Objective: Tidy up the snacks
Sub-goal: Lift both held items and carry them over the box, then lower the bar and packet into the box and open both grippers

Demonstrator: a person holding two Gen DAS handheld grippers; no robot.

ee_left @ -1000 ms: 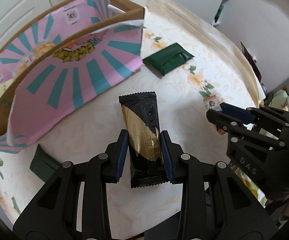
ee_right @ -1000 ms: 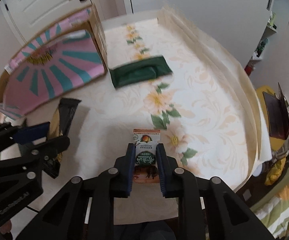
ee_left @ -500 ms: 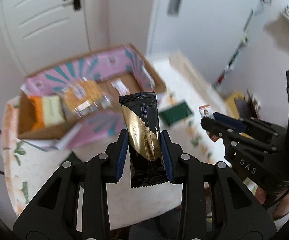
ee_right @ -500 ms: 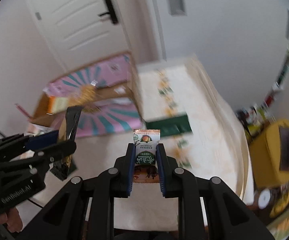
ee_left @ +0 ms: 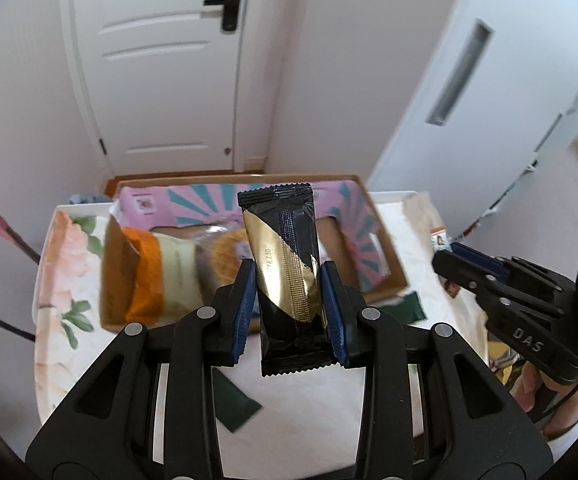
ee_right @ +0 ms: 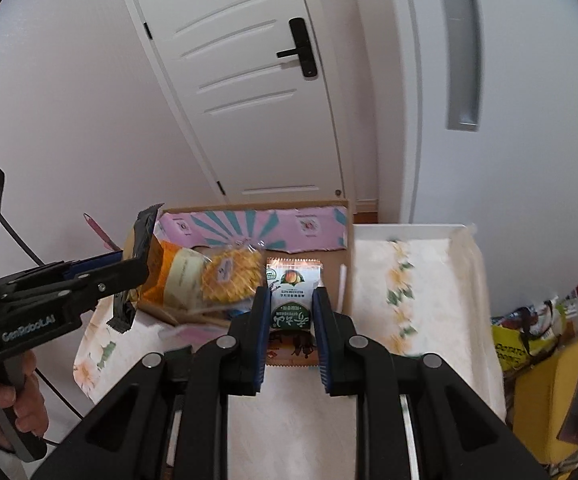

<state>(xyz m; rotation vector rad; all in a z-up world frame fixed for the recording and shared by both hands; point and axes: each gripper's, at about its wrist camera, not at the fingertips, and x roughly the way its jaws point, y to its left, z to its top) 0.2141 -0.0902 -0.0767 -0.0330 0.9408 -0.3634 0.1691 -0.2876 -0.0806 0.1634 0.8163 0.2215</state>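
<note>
Your left gripper (ee_left: 288,306) clamps the light, slick black-gold bar (ee_left: 285,272) mid-length; your right gripper (ee_right: 289,326) pinches the soft peach packet (ee_right: 291,300) over the box (ee_right: 341,216)

Glossy black-and-gold foil wrapper (ee_left: 287,276), matt brown cardboard box (ee_left: 385,236), crinkly clear plastic bag (ee_right: 229,272), smooth floral tablecloth (ee_right: 421,280)

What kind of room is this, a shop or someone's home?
Most likely a home: a white panelled door with a lever handle, a table under a floral cloth, and an opened cardboard box holding snack packets.
</note>
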